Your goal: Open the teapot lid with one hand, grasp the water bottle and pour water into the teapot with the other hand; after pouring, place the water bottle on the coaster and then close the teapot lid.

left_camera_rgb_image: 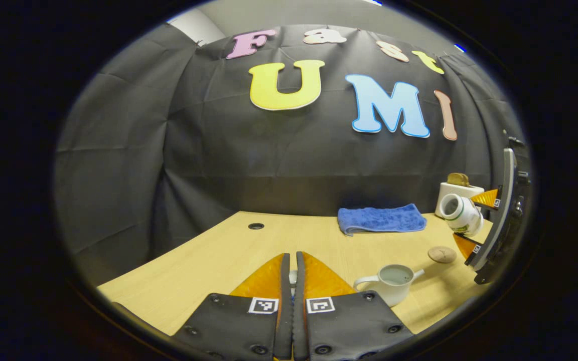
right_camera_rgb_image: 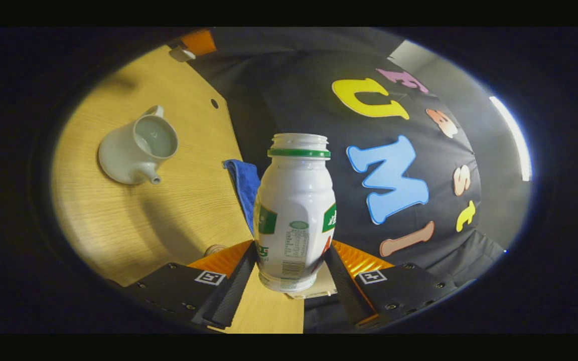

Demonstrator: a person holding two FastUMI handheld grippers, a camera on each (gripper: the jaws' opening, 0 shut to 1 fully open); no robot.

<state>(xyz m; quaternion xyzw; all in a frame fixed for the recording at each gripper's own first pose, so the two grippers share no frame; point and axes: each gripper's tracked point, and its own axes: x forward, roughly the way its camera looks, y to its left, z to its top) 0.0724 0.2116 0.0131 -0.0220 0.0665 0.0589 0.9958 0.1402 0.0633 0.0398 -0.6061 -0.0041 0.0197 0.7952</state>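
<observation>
A white teapot (left_camera_rgb_image: 392,283) stands lidless on the wooden table (left_camera_rgb_image: 208,260) with water inside; it also lies at the left of the right gripper view (right_camera_rgb_image: 136,150). My left gripper (left_camera_rgb_image: 291,256) is shut, and a small white piece of the teapot lid (left_camera_rgb_image: 293,276) shows between its fingers, left of the pot. My right gripper (right_camera_rgb_image: 291,250) is shut on a white uncapped water bottle (right_camera_rgb_image: 296,215) with a green neck ring. In the left gripper view that bottle (left_camera_rgb_image: 462,213) hangs tilted, mouth leaning left, above the table right of the teapot. A round coaster (left_camera_rgb_image: 442,254) lies below it.
A folded blue towel (left_camera_rgb_image: 382,219) lies at the back of the table. A white box with a brown top (left_camera_rgb_image: 457,186) stands in the far right corner. A cable hole (left_camera_rgb_image: 256,226) marks the table's back left. Black cloth walls close the booth.
</observation>
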